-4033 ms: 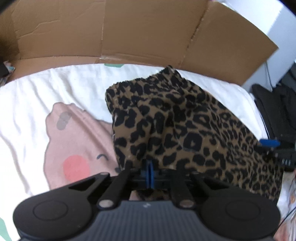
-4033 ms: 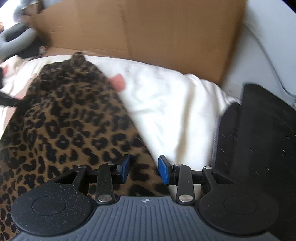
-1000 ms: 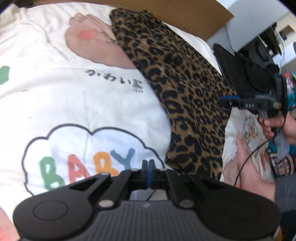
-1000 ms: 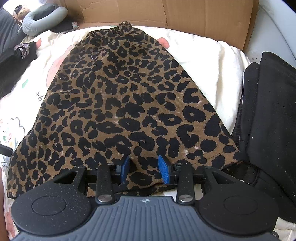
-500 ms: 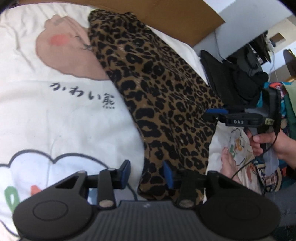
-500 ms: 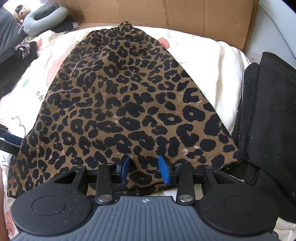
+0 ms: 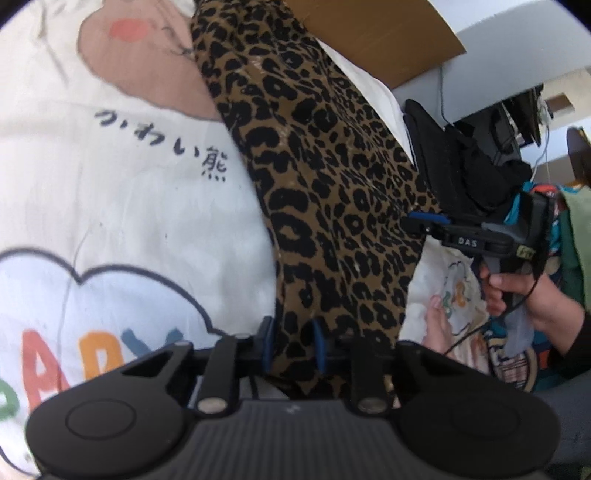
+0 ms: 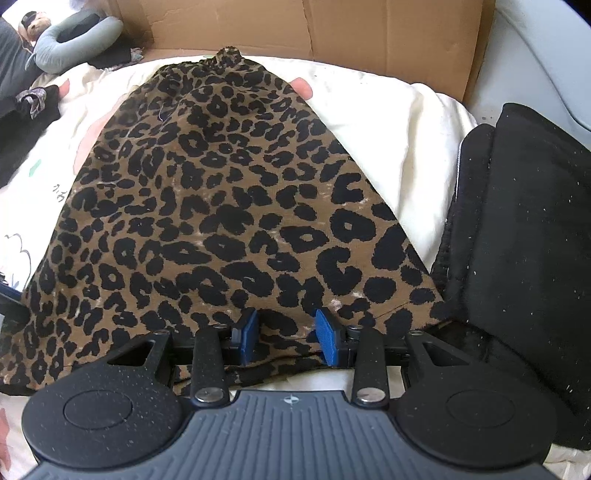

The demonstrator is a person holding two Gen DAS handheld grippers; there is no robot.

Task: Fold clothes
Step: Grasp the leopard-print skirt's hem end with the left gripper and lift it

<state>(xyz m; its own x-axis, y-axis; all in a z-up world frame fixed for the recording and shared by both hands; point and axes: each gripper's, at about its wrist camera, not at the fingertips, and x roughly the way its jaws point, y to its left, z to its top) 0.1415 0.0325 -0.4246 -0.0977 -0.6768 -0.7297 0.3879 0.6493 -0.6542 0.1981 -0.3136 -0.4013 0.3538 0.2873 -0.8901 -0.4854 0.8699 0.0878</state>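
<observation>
A leopard-print garment (image 7: 332, 192) lies spread flat on a white printed bedsheet (image 7: 129, 192). In the left wrist view my left gripper (image 7: 291, 345) is at the garment's near left corner. Its jaws are closing with the fabric edge between the blue pads, which do not clamp it. In the right wrist view the garment (image 8: 221, 206) fans out ahead. My right gripper (image 8: 286, 338) stands open over its near hem, the cloth lying under and between its fingers. The right gripper (image 7: 424, 221) also shows from the side, held by a hand (image 7: 517, 291).
A cardboard wall (image 8: 314, 26) stands along the far side of the bed. Black clothing (image 8: 517, 240) is piled right of the garment. A grey neck pillow (image 8: 74, 33) and dark items lie at the far left. A bare foot (image 7: 439, 328) rests near the hem.
My left gripper went from shut to wide apart, moved right onto the garment's corner, and now narrows around the fabric. The right gripper and the garment kept still.
</observation>
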